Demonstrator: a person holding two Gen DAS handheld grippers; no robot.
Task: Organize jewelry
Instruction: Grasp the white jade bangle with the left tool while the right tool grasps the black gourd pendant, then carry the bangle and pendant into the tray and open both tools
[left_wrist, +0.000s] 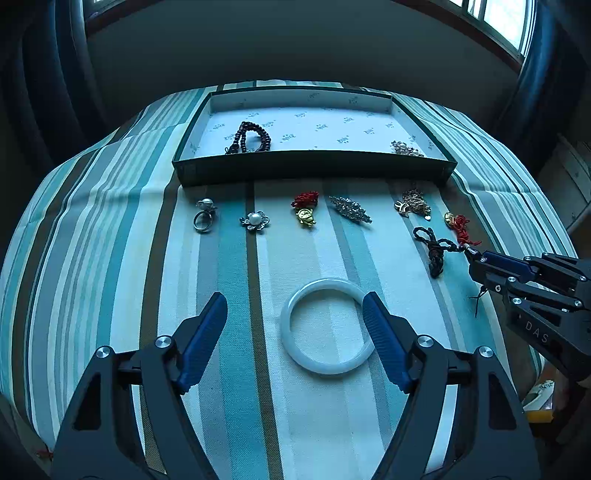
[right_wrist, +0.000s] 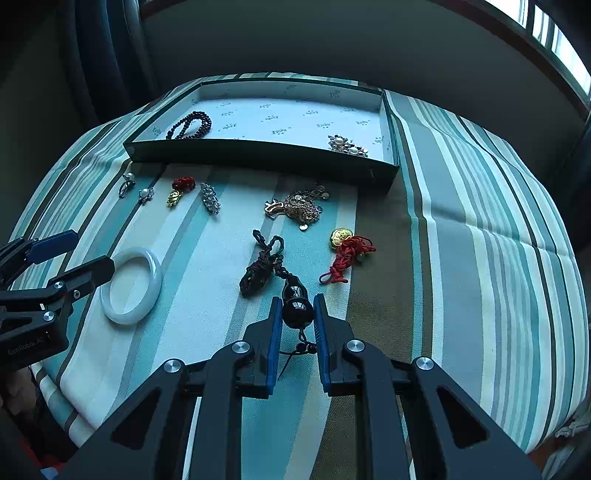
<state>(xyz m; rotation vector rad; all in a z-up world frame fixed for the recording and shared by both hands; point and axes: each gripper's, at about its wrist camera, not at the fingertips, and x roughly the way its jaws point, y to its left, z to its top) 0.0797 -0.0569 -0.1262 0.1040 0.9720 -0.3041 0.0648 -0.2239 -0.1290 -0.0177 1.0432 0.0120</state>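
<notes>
My right gripper (right_wrist: 297, 312) is shut on the black bead pendant (right_wrist: 295, 301) of a dark knotted cord (right_wrist: 260, 269) that lies on the striped cloth; it also shows in the left wrist view (left_wrist: 474, 258). My left gripper (left_wrist: 295, 314) is open, its right finger over the rim of a white jade bangle (left_wrist: 325, 326), also seen in the right wrist view (right_wrist: 133, 286). A dark tray (left_wrist: 314, 170) at the back holds a dark bead bracelet (left_wrist: 251, 138) and a pearl brooch (left_wrist: 406, 148).
On the cloth before the tray lie a pearl ring (left_wrist: 204, 216), a pearl flower brooch (left_wrist: 255, 220), a gold charm on red cord (left_wrist: 306, 210), a crystal brooch (left_wrist: 350, 208), a gold chain piece (left_wrist: 413, 205) and a gold coin with red cord (right_wrist: 347, 251).
</notes>
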